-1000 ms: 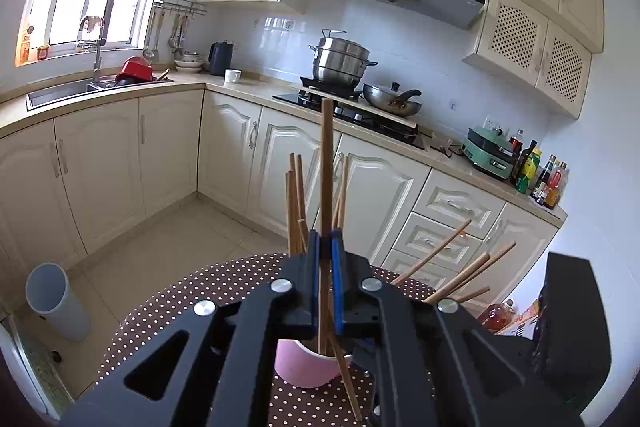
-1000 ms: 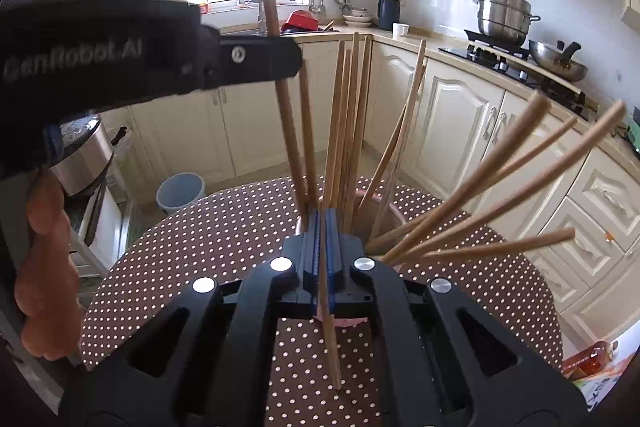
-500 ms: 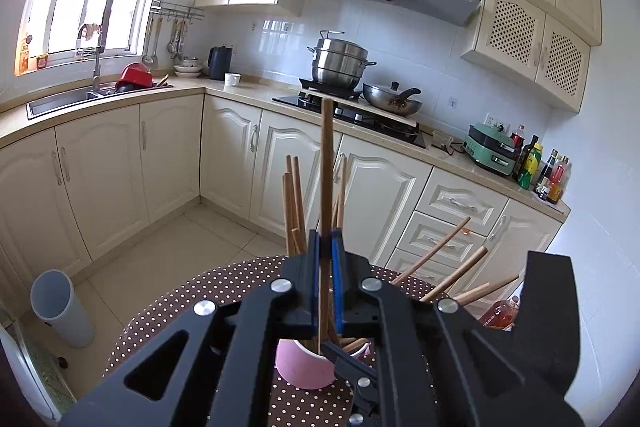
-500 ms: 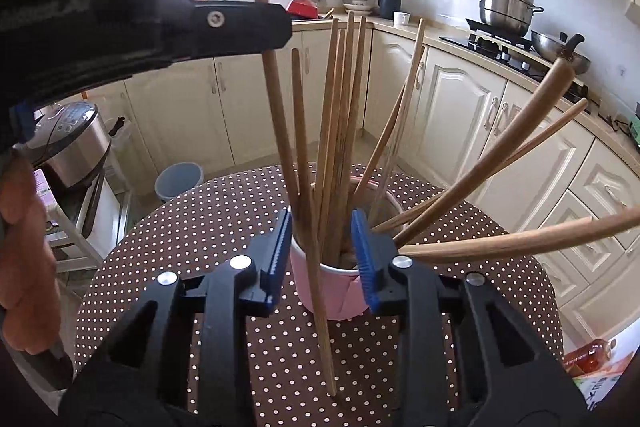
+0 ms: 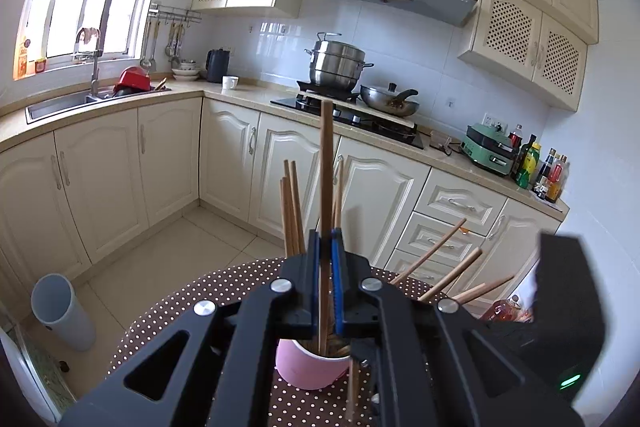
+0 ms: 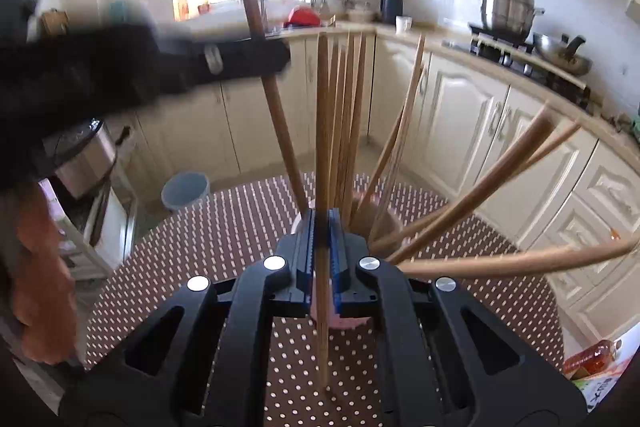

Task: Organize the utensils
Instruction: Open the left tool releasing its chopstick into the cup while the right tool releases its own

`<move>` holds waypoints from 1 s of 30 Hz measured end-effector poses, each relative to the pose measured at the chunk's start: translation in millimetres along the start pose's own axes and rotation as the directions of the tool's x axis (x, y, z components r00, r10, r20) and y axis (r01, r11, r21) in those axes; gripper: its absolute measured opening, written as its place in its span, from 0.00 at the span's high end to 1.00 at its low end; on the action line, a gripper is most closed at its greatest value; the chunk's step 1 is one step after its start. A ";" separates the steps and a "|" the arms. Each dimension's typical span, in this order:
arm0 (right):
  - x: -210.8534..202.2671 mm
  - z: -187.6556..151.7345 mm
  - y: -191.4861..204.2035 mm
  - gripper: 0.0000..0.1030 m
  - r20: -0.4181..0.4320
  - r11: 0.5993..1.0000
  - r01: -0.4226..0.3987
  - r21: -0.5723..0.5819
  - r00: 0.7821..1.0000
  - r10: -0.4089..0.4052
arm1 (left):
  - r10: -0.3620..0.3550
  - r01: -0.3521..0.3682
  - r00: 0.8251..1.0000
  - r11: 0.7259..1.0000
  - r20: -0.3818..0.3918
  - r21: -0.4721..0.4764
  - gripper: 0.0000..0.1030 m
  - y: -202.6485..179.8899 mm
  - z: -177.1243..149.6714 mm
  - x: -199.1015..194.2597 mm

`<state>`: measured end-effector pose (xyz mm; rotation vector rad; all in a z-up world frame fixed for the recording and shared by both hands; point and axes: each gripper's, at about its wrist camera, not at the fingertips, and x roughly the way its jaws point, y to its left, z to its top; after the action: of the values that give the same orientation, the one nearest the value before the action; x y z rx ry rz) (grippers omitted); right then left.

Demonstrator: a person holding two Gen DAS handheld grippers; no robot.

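Both grippers clamped: left gripper [image 5: 327, 279] on long wooden chopstick [image 5: 326, 163], right gripper [image 6: 323, 259] on another wooden chopstick [image 6: 322, 131], over pink round cup [image 5: 308, 367] mid dotted table [image 6: 224, 227]. Lower straight, release gently.

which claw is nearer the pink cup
Right, narrowly. The right claw grips a chopstick just in front of the pink cup; the left claw holds its chopstick higher above it.

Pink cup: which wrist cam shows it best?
Left wrist: the pink cup shows its rim and wall below the gripper body. Right wrist shows only slivers, mostly hidden behind the right hand-held gripper and chopsticks.
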<state>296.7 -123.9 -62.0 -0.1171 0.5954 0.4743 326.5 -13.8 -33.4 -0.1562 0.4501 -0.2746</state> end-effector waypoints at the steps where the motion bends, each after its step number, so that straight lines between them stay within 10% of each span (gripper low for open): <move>1: -4.3 3.2 -0.8 0.93 0.016 1.000 0.003 0.001 1.000 -0.003 | -0.003 0.003 1.000 1.000 0.001 0.000 0.94 -0.3 0.6 -1.1; 17: -86.1 58.3 -6.5 0.93 0.314 0.998 0.058 0.038 0.947 -0.067 | -0.012 0.011 0.998 1.000 0.054 0.008 0.94 -0.8 16.7 -23.3; 30: -42.0 27.4 -14.2 0.93 0.198 0.997 0.048 0.065 0.978 -0.060 | 0.010 -0.009 1.000 0.999 -0.023 0.043 0.94 -3.2 -4.7 6.2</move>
<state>286.9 -146.5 -16.0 -0.0277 0.4082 0.4099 329.1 -19.1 -39.4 -0.1090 0.4673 -0.2765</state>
